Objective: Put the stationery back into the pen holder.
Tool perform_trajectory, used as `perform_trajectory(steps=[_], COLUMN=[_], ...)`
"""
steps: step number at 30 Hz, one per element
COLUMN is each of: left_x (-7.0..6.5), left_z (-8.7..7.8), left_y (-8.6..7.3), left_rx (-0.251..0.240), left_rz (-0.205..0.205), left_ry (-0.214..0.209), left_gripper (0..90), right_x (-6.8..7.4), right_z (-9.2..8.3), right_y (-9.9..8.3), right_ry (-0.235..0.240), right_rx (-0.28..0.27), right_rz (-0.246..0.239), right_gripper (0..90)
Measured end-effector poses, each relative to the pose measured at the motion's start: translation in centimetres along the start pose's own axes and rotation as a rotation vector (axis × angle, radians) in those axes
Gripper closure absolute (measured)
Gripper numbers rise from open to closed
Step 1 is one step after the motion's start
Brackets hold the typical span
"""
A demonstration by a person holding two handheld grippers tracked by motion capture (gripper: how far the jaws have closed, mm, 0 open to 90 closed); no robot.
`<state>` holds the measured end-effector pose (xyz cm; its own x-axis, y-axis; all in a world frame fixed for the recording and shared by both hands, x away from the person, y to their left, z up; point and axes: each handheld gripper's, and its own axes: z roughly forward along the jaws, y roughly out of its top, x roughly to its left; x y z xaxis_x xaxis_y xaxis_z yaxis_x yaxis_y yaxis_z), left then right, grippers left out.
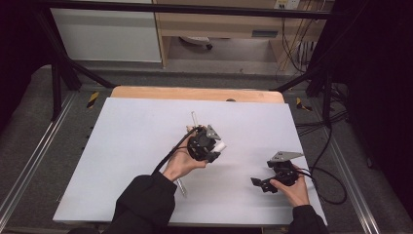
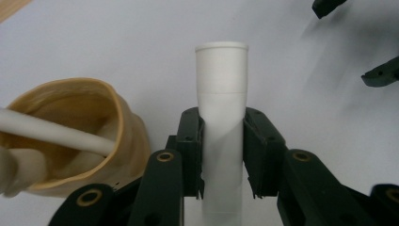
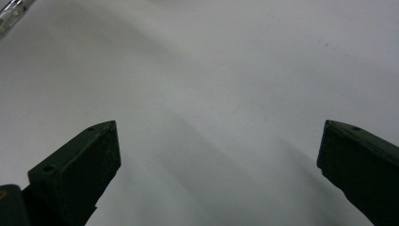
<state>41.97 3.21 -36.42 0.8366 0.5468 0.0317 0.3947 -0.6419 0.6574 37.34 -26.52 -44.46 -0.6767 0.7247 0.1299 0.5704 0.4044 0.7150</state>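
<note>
Kept everything over the big white mat, probably for a plain backdrop. Had the left gripper pinched narrow on the white tube, held up off the mat, roughly toward the right gripper, parked low with jaws wide and empty, likely for a handover. Couldn't quite tell what the tan cup thing beside the tube was.

White tube: lower end cut off by the bottom edge of the left gripper view, its middle covered by the left gripper's fingers. Tan cup-like object: cut by the left edge, identity unclear. Clear rod on the surface: partly hidden behind the hand, too small to identify.
</note>
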Motion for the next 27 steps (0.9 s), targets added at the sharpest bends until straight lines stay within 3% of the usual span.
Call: perform_trajectory(steps=[16, 27], left_x=[2.1, 3.3], left_z=[-3.1, -3.8], left_y=[0.5, 1.7], left_rx=[-0.163, -0.226], left_rz=[-0.072, -0.105], left_ry=[0.108, 0.155], left_gripper=[69.2, 69.2], right_x=[0.0, 0.0], right_z=[0.0, 0.1], right_y=[0.0, 0.0], right_ry=[0.002, 0.002], right_rx=[0.003, 0.004], right_rz=[0.000, 0.000], right_gripper=[0.7, 0.7])
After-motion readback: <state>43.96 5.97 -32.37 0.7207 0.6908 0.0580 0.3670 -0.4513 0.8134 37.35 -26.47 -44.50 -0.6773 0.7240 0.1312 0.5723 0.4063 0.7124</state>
